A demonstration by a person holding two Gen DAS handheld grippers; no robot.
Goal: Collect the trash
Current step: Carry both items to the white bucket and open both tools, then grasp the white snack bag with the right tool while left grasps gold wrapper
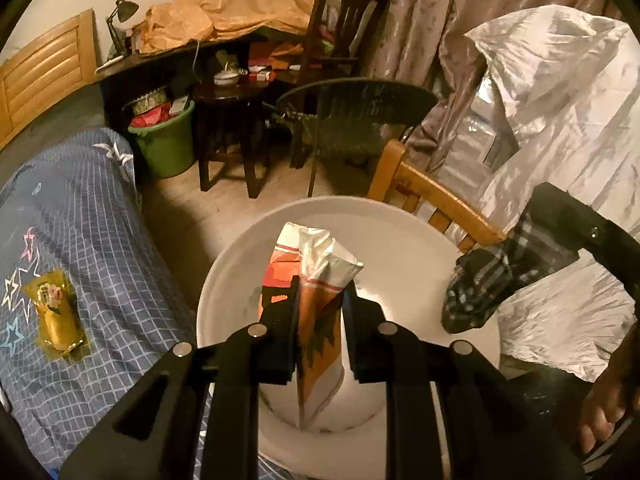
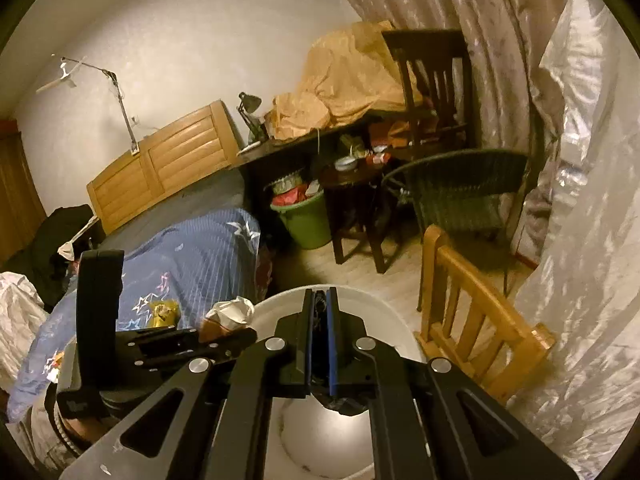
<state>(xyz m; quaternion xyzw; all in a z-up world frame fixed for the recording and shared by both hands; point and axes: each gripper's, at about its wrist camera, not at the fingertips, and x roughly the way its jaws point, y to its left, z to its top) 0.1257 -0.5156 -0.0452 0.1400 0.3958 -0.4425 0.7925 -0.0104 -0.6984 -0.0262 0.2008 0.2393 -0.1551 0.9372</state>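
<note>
My left gripper point(image 1: 320, 300) is shut on an orange-and-white snack wrapper point(image 1: 320, 280) and holds it above the open white bucket point(image 1: 400, 224). My right gripper point(image 2: 320, 304) is shut on a dark plaid wrapper point(image 1: 480, 292), held over the bucket's right rim point(image 2: 384, 308); in the right wrist view only a dark scrap shows between the pads. A yellow packaged snack point(image 1: 56, 316) lies on the blue checked bedspread point(image 1: 100, 240) to the left; it also shows in the right wrist view point(image 2: 164, 314).
A wooden chair point(image 1: 432, 200) stands just behind the bucket. A silvery plastic sheet point(image 1: 560, 120) hangs at right. A green bin point(image 1: 166, 144) full of rubbish, a dark stool point(image 1: 228, 128) and a wicker chair point(image 1: 356, 116) stand farther back by a cluttered desk.
</note>
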